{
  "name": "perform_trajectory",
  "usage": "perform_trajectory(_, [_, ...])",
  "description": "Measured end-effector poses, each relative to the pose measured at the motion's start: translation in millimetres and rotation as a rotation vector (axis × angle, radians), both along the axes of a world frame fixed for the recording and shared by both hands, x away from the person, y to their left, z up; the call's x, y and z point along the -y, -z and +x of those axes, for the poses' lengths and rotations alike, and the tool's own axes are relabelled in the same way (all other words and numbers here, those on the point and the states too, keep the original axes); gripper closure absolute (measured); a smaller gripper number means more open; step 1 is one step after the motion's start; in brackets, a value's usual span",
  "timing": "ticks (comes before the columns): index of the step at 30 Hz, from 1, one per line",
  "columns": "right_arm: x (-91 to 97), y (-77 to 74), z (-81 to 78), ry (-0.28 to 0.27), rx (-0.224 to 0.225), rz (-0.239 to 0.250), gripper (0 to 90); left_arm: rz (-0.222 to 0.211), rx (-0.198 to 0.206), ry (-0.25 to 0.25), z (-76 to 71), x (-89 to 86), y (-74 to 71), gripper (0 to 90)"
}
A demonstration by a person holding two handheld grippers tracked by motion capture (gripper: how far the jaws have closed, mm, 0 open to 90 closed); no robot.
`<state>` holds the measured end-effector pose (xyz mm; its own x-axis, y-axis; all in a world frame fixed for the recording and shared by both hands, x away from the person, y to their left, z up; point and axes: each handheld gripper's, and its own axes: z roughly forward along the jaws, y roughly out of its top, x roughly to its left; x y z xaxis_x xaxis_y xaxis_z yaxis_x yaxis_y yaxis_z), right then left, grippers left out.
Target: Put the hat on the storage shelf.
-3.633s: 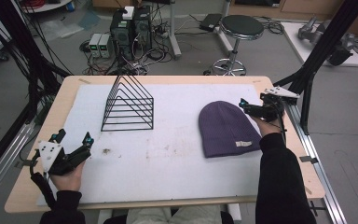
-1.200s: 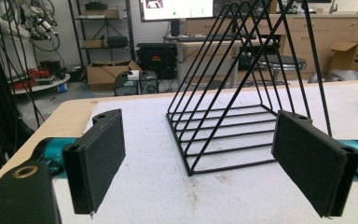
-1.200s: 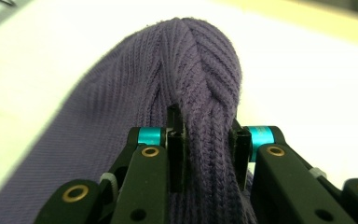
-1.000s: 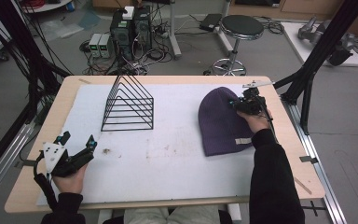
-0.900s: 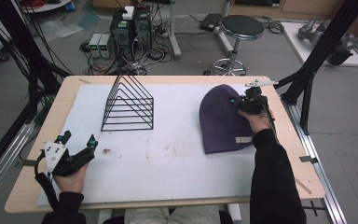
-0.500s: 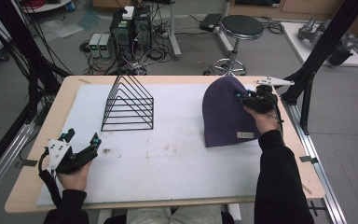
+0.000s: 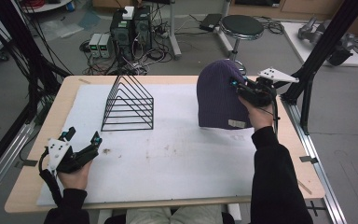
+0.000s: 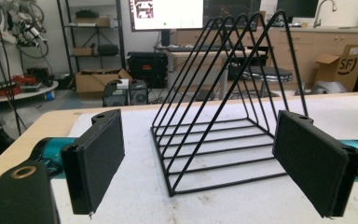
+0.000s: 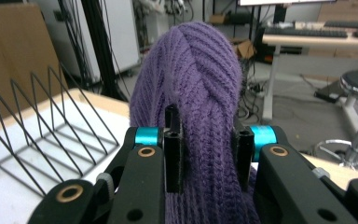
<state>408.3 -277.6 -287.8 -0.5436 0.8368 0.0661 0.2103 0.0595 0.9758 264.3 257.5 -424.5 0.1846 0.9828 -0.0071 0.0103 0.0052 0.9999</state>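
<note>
One purple beanie (image 7: 219, 95) clamped in right claw (image 7: 237, 87); left claw (image 7: 81, 138) apart, one wire rack (image 7: 128, 103)

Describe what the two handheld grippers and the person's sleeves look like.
Both grippers are black. The left gripper carries a grey three-cornered plate, teal collars behind flat rectangular jaws faced with black pads, and a trailing black cable. The right gripper has the same grey plate, teal collars and brass-ringed pivot holes. Both sleeves are black.
</note>
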Motion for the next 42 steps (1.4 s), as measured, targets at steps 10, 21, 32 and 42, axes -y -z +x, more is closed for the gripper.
perform_trajectory(10, [-15.4,-28.4,-15.9,-0.041,0.127,0.052,73.5,-0.052,0.018,0.016,-0.1,-2.9,-1.5,16.9])
perform_trajectory(21, [-41.5,-51.5,-37.5,-0.161,0.195,0.112,73.5,-0.067,0.007,0.034,0.8,-0.9,-5.7,18.6])
perform_trajectory(32, [-87.8,-65.1,-56.0,-0.297,0.234,0.099,72.4,-0.089,0.014,0.161,2.7,11.8,-18.6,18.1])
perform_trajectory(42, [-128.0,-61.7,-66.3,-0.376,0.238,0.086,72.6,-0.185,-0.016,0.394,14.9,27.2,-25.3,17.4])
